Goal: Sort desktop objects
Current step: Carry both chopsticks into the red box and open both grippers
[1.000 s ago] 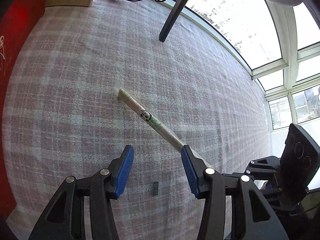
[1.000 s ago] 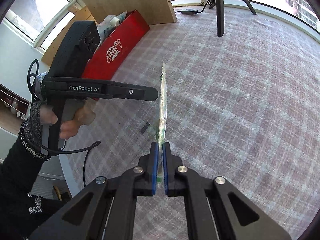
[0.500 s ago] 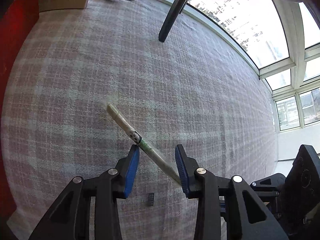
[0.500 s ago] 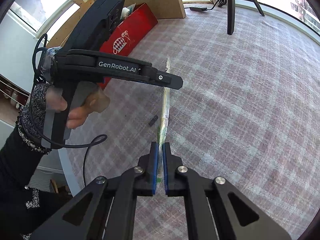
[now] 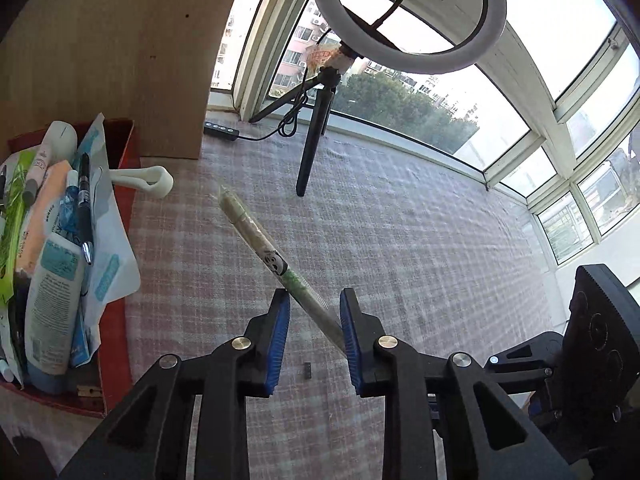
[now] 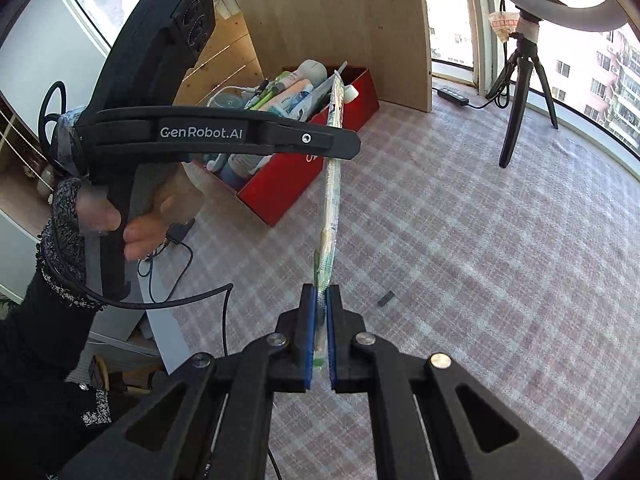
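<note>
My right gripper (image 6: 318, 296) is shut on the near end of a long wrapped chopstick packet (image 6: 332, 196) with a panda print and holds it in the air above the checked tablecloth. In the left wrist view the packet (image 5: 272, 256) runs slantwise between the open blue pads of my left gripper (image 5: 314, 300); the pads stand on either side of it without pinching it. The left gripper (image 6: 344, 144) crosses in front of the packet in the right wrist view. A red box (image 5: 120, 240) full of tubes, pens and packets stands at the left; it also shows in the right wrist view (image 6: 288, 188).
A ring light on a black tripod (image 5: 316, 120) stands at the back by the window, with a cable and remote (image 5: 222, 132). A white clip (image 5: 144, 178) lies by the box. A small dark chip (image 5: 307, 370) lies on the cloth. A wooden panel (image 6: 332, 20) is behind the box.
Both grippers have lifted and tilted up, bringing the box and ring light into view. The left gripper's jaws have closed in around the packet. The right gripper still holds it.
</note>
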A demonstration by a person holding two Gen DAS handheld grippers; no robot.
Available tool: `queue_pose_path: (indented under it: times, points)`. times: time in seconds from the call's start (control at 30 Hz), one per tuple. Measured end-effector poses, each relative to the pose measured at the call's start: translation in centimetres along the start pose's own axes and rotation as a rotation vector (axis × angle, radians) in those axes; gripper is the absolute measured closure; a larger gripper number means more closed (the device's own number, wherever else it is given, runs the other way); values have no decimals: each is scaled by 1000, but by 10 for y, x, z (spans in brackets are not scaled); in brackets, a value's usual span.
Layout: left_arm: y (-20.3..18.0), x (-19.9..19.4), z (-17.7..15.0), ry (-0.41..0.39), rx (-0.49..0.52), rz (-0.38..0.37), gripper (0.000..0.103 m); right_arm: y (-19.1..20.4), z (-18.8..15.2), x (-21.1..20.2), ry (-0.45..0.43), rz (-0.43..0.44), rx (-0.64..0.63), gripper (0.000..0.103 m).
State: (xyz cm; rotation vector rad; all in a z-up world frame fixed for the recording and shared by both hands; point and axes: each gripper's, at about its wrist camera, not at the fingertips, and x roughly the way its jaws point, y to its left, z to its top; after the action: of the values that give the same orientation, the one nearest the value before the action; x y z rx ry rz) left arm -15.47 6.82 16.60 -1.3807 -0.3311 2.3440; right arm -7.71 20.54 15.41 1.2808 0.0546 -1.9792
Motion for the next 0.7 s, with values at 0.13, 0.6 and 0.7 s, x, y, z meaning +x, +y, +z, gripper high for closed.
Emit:
queue_pose_path:
  times: [0.13, 0.6, 0.7]
  points:
    - [28, -37, 11, -51, 5, 64, 78, 32, 33, 4, -30, -4, -40, 98]
    - [153, -79, 76, -58, 7, 276, 80, 115, 156, 87, -94, -74, -101, 97]
    - [175, -66, 87, -28, 6, 364, 67, 119, 175, 109, -70, -107, -102, 72]
